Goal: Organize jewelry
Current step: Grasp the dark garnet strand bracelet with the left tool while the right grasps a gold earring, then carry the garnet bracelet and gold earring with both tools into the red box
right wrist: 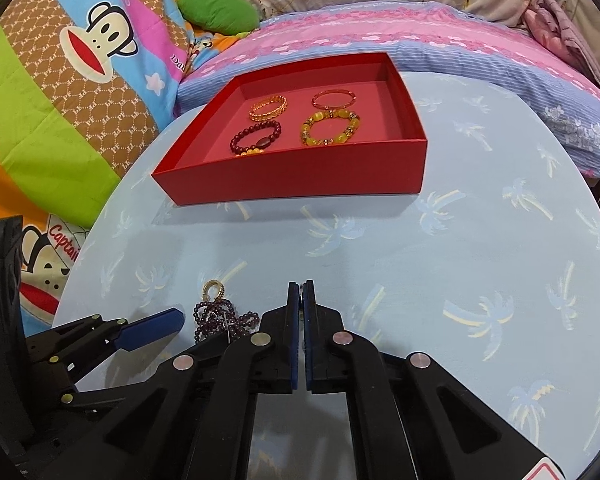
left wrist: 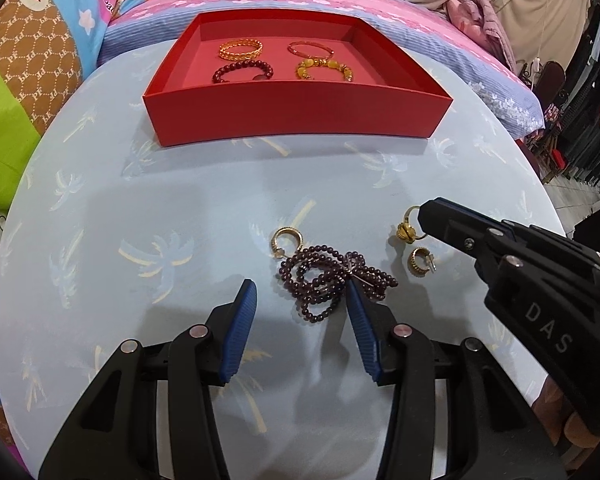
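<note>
On near table, left claw (left wrist: 300, 292) spread astride purple bead strand (left wrist: 332, 280) for pickup; right claw (right wrist: 301, 292) pressed together, empty.

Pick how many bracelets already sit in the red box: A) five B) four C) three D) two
B: the red box holds four, a gold bangle, a thin red bangle, a dark red bead bracelet and a yellow bead bracelet.

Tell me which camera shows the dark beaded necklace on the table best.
Left wrist: the dark beaded necklace lies whole, tangled between the open left gripper fingers. The right wrist view shows only part of it, cut off behind the shut right gripper.
</note>
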The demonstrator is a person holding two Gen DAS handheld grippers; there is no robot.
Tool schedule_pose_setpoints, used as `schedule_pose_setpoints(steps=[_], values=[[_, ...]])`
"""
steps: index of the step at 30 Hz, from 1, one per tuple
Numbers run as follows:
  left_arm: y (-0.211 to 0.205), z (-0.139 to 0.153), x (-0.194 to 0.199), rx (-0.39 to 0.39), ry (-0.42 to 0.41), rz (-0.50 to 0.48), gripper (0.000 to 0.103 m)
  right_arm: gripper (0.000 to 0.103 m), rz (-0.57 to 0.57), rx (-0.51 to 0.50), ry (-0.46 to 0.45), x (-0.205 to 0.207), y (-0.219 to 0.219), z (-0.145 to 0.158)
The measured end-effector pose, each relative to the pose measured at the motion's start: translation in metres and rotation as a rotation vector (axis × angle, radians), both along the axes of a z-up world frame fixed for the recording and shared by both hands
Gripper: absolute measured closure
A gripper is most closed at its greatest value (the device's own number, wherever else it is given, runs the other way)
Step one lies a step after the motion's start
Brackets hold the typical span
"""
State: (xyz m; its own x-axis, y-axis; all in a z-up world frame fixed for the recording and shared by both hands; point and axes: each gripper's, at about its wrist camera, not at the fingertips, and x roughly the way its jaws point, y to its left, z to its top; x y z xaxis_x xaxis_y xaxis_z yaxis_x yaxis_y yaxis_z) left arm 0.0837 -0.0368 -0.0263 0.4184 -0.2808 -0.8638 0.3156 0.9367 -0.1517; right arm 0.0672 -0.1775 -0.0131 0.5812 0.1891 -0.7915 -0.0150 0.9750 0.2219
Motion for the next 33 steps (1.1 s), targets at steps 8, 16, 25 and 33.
schedule_pose_setpoints(steps=[8,16,25,33], values=[[-0.003,-0.001,-0.001,-0.039,0.018,-0.039,0.097,0.101,-0.015,0.015,-0.003,-0.003,-0.005,0.002],[-0.003,0.012,-0.008,-0.073,-0.002,-0.056,0.1,0.101,-0.018,0.021,-0.025,-0.009,-0.006,0.012],[-0.001,0.05,-0.009,-0.101,-0.076,-0.071,0.1,0.101,-0.014,0.021,-0.08,-0.008,-0.006,0.037],[0.002,0.088,0.012,-0.109,-0.161,-0.069,0.1,0.101,-0.015,0.021,-0.125,0.01,-0.012,0.061]])
